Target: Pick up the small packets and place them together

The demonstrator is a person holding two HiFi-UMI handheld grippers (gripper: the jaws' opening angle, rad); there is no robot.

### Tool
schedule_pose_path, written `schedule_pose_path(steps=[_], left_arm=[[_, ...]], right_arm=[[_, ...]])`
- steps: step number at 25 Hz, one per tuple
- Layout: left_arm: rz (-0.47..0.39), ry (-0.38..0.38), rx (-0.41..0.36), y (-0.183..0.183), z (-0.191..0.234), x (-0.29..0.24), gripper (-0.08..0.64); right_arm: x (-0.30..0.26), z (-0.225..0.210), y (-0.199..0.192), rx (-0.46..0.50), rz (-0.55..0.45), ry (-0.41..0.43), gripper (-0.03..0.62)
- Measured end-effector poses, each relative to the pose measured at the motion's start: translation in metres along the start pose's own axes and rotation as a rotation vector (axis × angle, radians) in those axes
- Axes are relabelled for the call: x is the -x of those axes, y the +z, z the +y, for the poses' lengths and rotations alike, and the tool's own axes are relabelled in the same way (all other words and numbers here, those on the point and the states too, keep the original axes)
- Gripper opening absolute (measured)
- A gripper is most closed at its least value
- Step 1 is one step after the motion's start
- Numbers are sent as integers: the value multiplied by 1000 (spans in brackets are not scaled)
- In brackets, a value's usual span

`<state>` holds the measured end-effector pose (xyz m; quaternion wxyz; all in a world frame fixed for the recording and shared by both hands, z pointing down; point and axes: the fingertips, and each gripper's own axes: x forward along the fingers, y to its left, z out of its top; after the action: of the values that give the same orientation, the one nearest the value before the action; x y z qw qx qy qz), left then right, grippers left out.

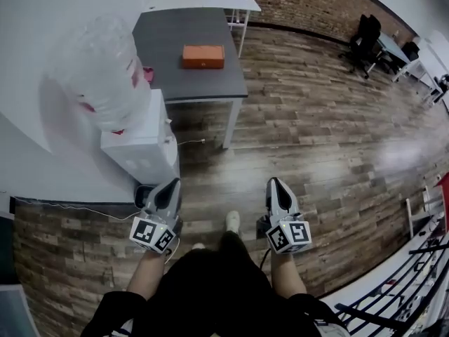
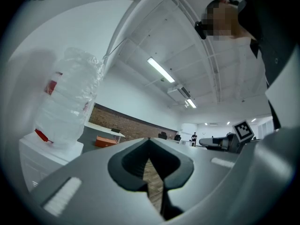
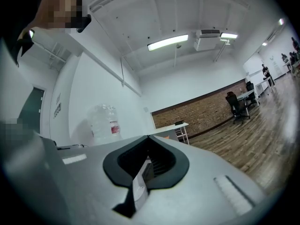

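My left claw [image 1: 173,184] shut tight, empty. My right claw [image 1: 274,183] tips together; pale strip [image 3: 138,185] in slot, cannot identify.

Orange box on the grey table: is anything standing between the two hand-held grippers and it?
Nothing visible does. Only wood floor lies between the left hand-held gripper, the right hand-held gripper and the grey table bearing the orange box. The water dispenser stands left of that path.

Dark grey table [image 1: 189,79], orange box [image 1: 203,56] on it; white dispenser [image 1: 144,149] and clear, red-labelled bottle [image 1: 98,69] left of table; brown plank floor [image 1: 316,139]; grey left gripper [image 1: 174,182], right gripper [image 1: 273,181], 2 black-white marker cubes; thin white packet [image 3: 139,184]
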<state>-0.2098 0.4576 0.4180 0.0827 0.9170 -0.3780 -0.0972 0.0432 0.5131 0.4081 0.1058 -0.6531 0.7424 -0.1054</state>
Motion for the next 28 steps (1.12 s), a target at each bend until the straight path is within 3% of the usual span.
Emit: schedule_pose_path(steps=[7,11,14,19,28], left_arm=[[-50,56,-2,13,10,-77,-2],[-98,100,91,17,18,-112,-2],[-106,131,99,15,17,-132,-2],[-54,166,50,6,16,-158,-2],[-29,138,79,1,31,-208,-2]], right_arm=[[-79,-52,27,38,-11,84,2],[-110,-66,30,43,3,145,2],[-124,-81,30,43,31,168,2],[-138,-114,45,64,25,156,2],[-160,-146,45,32,35,98,2]])
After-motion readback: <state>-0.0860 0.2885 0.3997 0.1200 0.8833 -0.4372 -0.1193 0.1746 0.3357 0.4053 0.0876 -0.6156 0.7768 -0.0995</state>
